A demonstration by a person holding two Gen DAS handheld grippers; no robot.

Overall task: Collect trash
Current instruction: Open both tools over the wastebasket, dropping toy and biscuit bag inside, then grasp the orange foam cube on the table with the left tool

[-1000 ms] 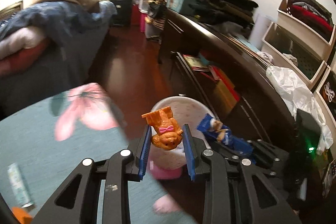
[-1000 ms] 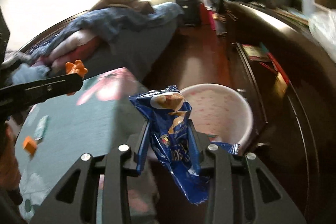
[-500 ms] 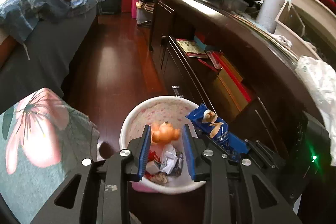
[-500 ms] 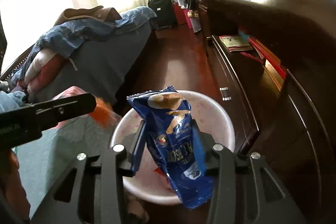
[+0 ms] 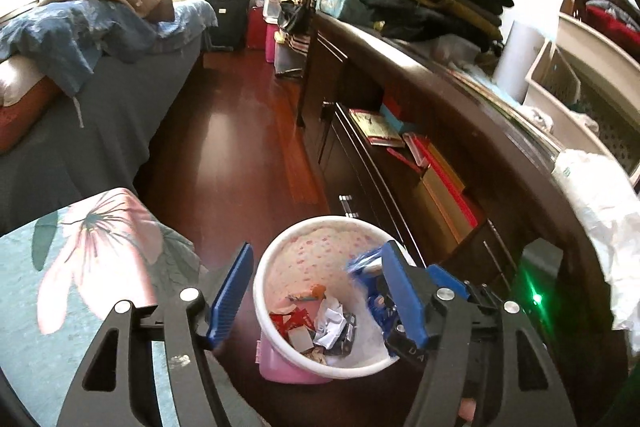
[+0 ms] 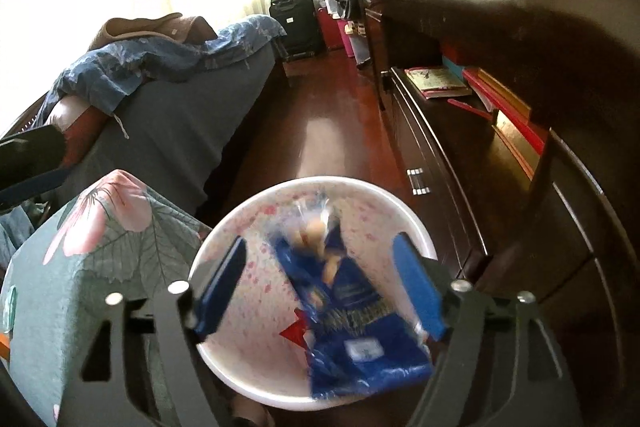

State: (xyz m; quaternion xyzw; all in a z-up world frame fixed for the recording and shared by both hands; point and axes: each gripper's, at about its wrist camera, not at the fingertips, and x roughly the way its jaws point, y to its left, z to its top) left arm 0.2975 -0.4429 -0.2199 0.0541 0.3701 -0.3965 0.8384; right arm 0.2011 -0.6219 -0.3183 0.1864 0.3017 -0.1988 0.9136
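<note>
A white, pink-speckled trash bin (image 5: 276,267) stands on the floor and holds several crumpled wrappers (image 5: 320,323). My left gripper (image 5: 320,291) is open and empty above the bin. My right gripper (image 6: 320,283) is open over the same bin (image 6: 404,211). A blue snack bag (image 6: 344,303) is blurred between its fingers, loose and dropping into the bin. In the left wrist view the bag (image 5: 362,267) shows at the bin's right side beside the right gripper's blue finger (image 5: 400,291).
A teal floral-covered table (image 5: 80,267) is at the left of the bin. A dark dresser (image 5: 440,131) with books runs along the right. A bed (image 5: 80,87) with bedding is at the far left. Red wooden floor (image 5: 240,131) lies between them.
Both grippers opened over the bin. The orange wrapper left my left gripper and lies in the bin. The blue bag has come free of my right gripper and is falling.
</note>
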